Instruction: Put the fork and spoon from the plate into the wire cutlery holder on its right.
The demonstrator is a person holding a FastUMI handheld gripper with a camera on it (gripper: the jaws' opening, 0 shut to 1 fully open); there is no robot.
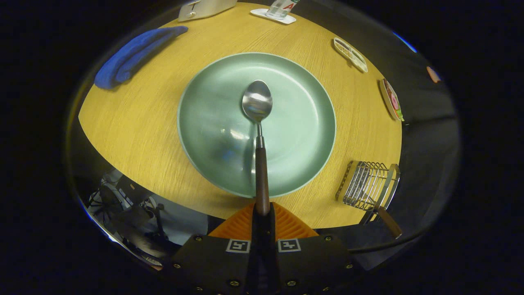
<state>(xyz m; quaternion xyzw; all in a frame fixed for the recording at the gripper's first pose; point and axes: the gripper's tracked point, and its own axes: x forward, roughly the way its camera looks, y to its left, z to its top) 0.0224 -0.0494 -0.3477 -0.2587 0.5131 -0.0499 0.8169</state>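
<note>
**Spoon held over the plate**

The table (135, 135) carries a green plate (303, 139) at its middle. Right of the plate stands the wire holder (366, 186), a dark-handled utensil leaning out of its near end. A blue cloth (131, 55) lies far left. The gripper (262, 213) is closed on the spoon (257, 102), both fingers pinching its brown handle; the bowl points ahead above the plate's centre.

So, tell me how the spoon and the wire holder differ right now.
The spoon is held up between the shut jaws of the gripper, over the green plate; the wire holder stands on the table, beside the plate. The spoon is solid with a dark handle; the holder is open wirework. Both are shiny metal.
</note>
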